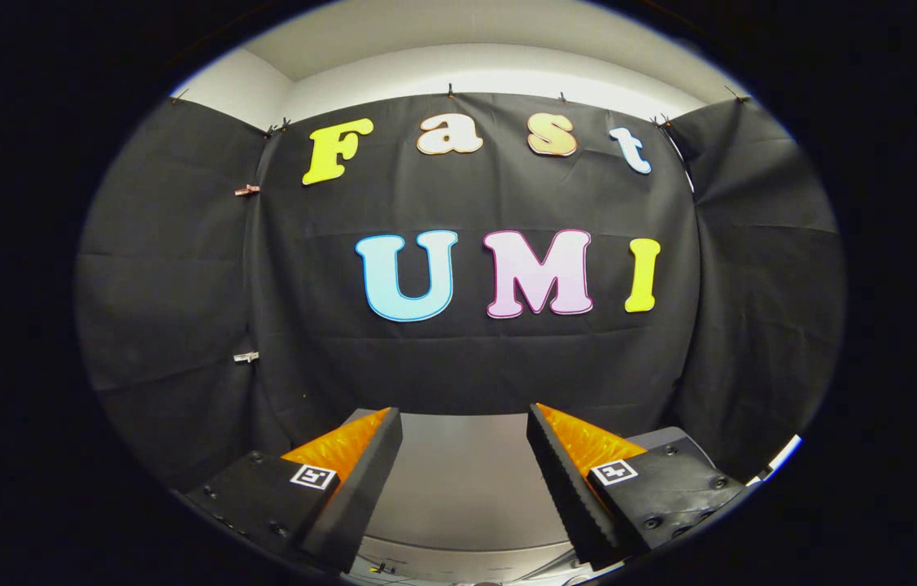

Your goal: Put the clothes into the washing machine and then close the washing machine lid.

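My gripper [465,423] is open, its two black fingers with orange sides spread wide and nothing between them. Below and between the fingers lies a flat grey surface [462,480], which looks like the top of the washing machine; a lighter rim shows at its near edge [458,561]. I cannot tell from here whether its lid is open or shut. The fingers point level toward the booth's black cloth wall [466,366], held above the grey surface.
Black cloth walls close the booth at the back and on both sides, with small clips [246,356] on the left seam. A dark grey block [670,439] sits behind the right finger. A white edge [783,452] shows at the far right.
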A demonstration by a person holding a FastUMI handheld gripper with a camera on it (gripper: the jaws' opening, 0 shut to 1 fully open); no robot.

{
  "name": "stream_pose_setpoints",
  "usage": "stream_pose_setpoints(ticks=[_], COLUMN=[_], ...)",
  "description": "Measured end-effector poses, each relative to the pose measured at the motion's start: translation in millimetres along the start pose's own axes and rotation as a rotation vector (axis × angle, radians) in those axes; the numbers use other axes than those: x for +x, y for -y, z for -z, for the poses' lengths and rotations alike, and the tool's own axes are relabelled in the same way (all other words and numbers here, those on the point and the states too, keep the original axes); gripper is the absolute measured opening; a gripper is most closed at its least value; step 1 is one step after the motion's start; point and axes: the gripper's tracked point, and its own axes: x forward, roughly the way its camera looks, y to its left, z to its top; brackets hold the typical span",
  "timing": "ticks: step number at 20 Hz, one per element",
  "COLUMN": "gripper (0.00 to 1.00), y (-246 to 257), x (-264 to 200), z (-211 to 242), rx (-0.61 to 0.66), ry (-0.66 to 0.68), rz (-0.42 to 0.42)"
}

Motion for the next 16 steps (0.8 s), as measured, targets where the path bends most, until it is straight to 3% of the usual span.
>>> stream_pose_setpoints(ticks=[16], gripper=[0.98], y=[-13.7], x=[1.5], z=[-2.4], rx=[-0.056], ry=[0.016], rz=[-0.052])
